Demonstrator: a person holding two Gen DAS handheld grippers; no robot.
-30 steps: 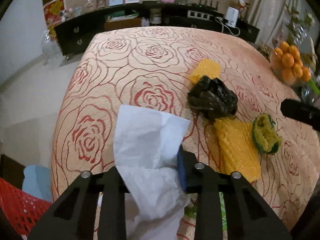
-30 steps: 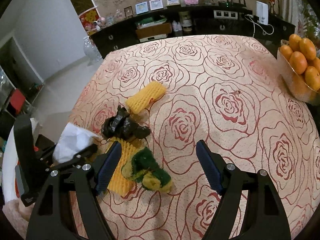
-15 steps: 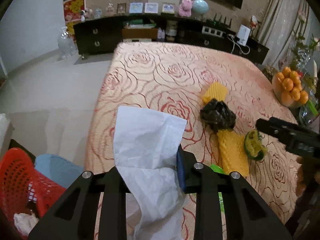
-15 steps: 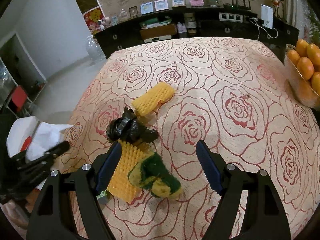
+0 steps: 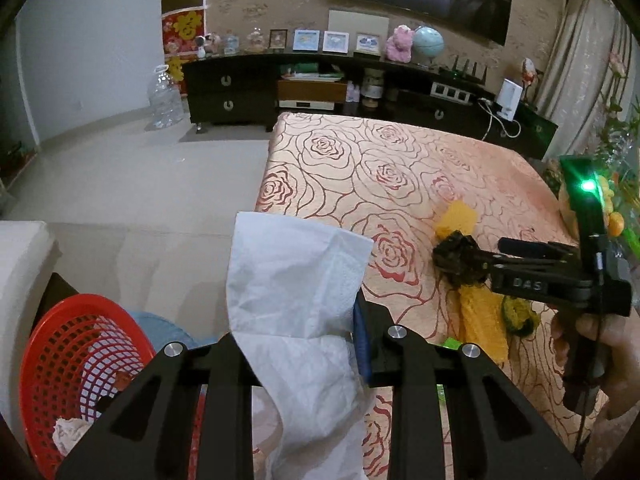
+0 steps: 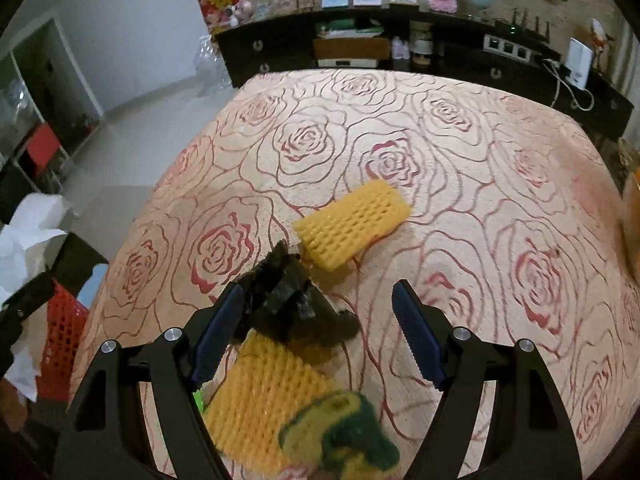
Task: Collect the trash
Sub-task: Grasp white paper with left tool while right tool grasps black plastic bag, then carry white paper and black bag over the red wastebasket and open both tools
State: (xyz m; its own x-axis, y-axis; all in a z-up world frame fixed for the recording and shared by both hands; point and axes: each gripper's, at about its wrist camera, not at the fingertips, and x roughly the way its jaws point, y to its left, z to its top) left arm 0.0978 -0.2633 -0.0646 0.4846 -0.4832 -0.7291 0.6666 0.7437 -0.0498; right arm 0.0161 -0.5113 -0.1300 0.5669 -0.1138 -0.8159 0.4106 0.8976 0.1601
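My left gripper [image 5: 304, 344] is shut on a white paper tissue [image 5: 296, 276] and holds it off the table's left edge, above and right of a red mesh basket [image 5: 76, 344] on the floor. My right gripper [image 6: 320, 320] is open over the table, its jaws either side of a crumpled black plastic bag [image 6: 288, 300]. A yellow foam net [image 6: 352, 228] lies just beyond the bag. A second yellow foam net [image 6: 260, 400] and a green and yellow sponge [image 6: 344, 436] lie nearer. The right gripper also shows in the left wrist view [image 5: 480, 254].
The table has a pink rose-patterned cloth [image 6: 460, 152]. The basket holds some crumpled paper [image 5: 70, 434]. A blue object [image 5: 160, 328] sits behind the basket. A bowl of oranges [image 5: 612, 216] stands at the table's right edge. A dark sideboard [image 5: 320, 88] lines the far wall.
My left gripper has drawn back and leftwards off the table with the tissue, bringing the red basket into view. My right gripper has moved forward and down over the black bag.
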